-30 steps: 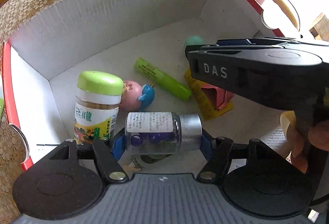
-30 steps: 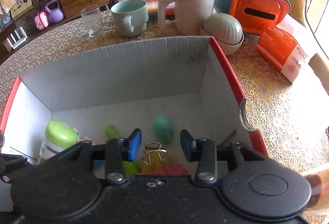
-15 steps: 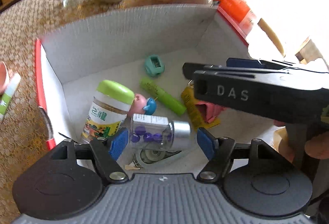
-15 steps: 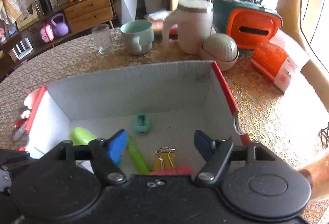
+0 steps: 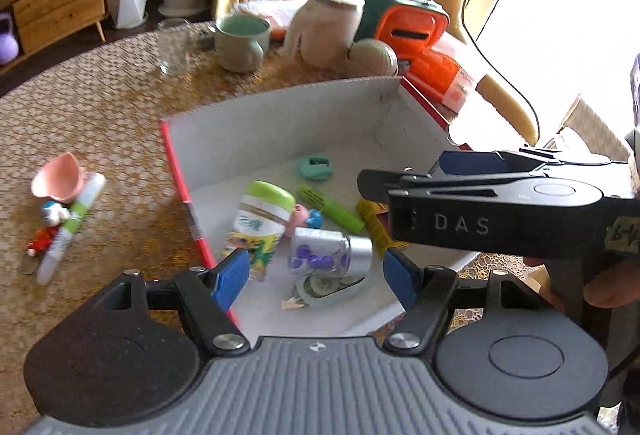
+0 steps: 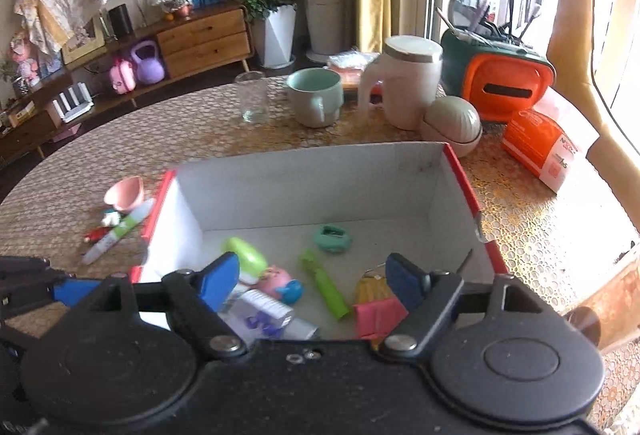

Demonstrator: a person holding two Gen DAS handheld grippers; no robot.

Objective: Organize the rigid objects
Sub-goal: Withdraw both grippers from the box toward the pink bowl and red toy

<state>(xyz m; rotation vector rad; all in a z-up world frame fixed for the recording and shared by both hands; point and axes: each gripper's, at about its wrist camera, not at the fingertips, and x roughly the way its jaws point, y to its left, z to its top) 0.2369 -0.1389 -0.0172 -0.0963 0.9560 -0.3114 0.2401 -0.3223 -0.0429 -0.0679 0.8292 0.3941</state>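
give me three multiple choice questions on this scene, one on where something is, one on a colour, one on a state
1. Where does the pink heart-shaped dish sit?
A. inside the box
B. on the table outside the box, off its left wall
C. on top of the white jug

2. What colour is the lid of the upright jar in the box?
A. light green
B. red
C. black

3. How is the clear bottle with purple beads placed?
A. upright on the table
B. clamped in the left claw
C. lying on its side on the box floor

Answers:
1. B, it rests on the woven tablecloth beside the marker, outside the red rim.
2. A, the cap is lime green in both views.
3. C, its silver cap points sideways, and the left claw is open above it with the pads clear of it.
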